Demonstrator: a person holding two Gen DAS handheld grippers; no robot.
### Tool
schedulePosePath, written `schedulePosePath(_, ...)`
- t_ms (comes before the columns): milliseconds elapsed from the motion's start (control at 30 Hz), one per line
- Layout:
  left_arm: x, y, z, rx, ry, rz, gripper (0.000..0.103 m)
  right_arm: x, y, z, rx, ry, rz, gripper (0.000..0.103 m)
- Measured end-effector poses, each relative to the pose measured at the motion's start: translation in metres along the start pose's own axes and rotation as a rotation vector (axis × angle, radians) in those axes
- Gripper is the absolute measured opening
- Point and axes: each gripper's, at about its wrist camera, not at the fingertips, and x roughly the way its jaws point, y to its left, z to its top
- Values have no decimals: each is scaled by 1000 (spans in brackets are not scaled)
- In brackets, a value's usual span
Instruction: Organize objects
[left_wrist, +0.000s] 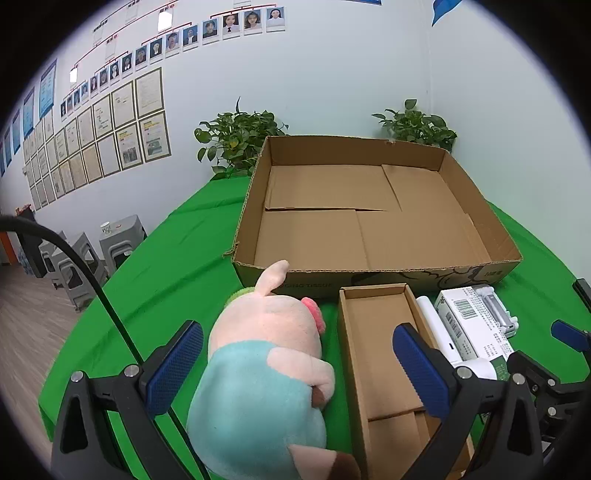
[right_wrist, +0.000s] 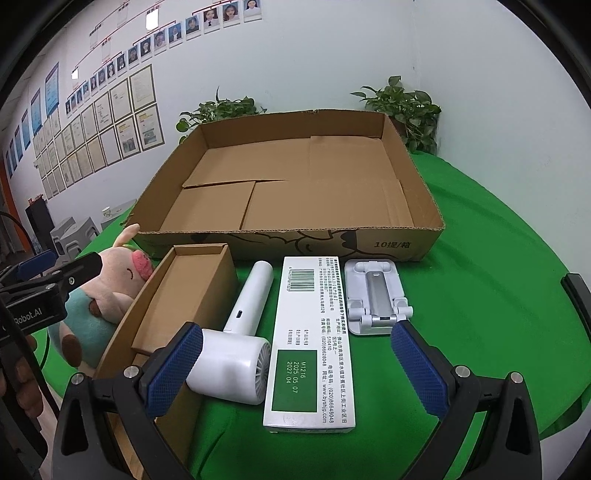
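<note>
Nearest the cameras, the left gripper (left_wrist: 297, 369) and right gripper (right_wrist: 295, 369) both stand wide with nothing held, the left one straddling the plush pig (left_wrist: 266, 369) and the right one over the white hair dryer (right_wrist: 236, 350) and the printed carton (right_wrist: 310, 343). Five loose things lie in a row on the green cloth (right_wrist: 480, 295): one pig, one small cardboard box (right_wrist: 177, 299), one dryer, one carton and one phone stand (right_wrist: 376, 295) (all still outside). At twelve o'clock waits one large cardboard tray (right_wrist: 406, 245); its near wall could snag a low carry, and the neighbours lie close enough to be nudged.
</note>
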Motion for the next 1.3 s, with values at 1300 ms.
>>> schedulePosePath(1300,6,8,2,-13,21,-38,102,7,-5,-1,-7,6,-18,103)
